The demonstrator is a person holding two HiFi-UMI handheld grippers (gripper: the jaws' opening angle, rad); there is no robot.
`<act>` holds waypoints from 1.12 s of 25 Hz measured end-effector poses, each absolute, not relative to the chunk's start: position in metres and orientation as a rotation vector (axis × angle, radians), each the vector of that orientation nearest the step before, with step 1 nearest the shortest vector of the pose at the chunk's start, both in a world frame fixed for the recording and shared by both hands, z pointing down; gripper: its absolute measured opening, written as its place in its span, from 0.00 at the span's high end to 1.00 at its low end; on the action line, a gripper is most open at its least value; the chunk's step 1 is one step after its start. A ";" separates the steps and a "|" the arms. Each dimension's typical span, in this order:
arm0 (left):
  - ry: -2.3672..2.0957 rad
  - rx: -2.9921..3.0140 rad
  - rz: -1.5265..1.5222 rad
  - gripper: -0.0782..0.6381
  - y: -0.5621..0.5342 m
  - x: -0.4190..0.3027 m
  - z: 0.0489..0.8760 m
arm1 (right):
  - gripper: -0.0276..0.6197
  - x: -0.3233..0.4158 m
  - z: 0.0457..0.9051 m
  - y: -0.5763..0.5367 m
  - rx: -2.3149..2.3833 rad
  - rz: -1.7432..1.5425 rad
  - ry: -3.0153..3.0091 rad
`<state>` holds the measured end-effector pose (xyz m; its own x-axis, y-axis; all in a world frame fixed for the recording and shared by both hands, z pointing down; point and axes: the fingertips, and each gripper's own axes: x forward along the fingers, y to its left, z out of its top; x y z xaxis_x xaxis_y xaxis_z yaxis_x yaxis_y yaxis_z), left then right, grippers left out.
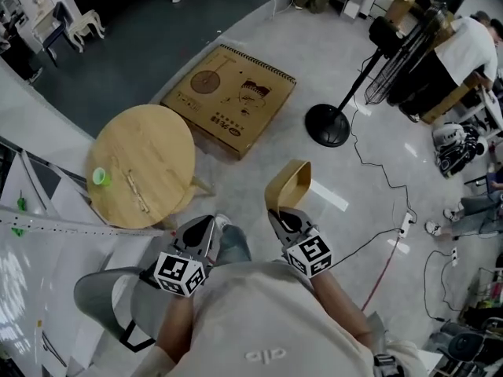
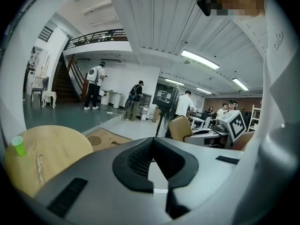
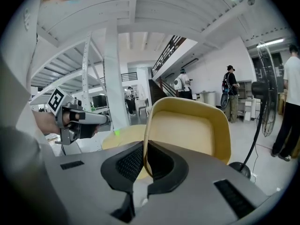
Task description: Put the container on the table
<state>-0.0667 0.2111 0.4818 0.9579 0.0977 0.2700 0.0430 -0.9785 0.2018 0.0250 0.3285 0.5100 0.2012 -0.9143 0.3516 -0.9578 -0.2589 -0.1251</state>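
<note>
The container (image 1: 289, 183) is a yellow-tan tray with rounded corners. It stands on edge in the air over the floor, to the right of the round wooden table (image 1: 145, 167). My right gripper (image 1: 281, 214) is shut on its near rim; in the right gripper view the pads (image 3: 133, 161) pinch the container's (image 3: 187, 130) thin left wall. My left gripper (image 1: 206, 226) is shut and holds nothing, close to the table's right edge. The left gripper view shows the table (image 2: 51, 153) ahead at the left and the container (image 2: 180, 128) at the right.
On the table stand a small green cup (image 1: 100, 177) and a thin wooden stick (image 1: 135, 188). A flat cardboard box (image 1: 229, 99) lies on the floor beyond the table. A standing fan (image 1: 328, 124) and cables are on the right. Several people stand in the distance.
</note>
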 end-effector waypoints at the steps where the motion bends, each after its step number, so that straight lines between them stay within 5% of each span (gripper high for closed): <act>1: 0.103 2.912 0.412 0.87 0.195 -0.053 0.482 | 0.91 0.039 0.509 0.313 2.333 0.546 -1.831; 12: 0.008 2.877 0.387 0.87 0.002 0.051 0.481 | 0.91 0.150 0.505 0.123 2.204 0.571 -1.858; 28: -0.564 2.703 0.442 0.87 -0.118 0.013 0.509 | 0.91 0.156 0.582 -0.053 1.502 0.683 -2.107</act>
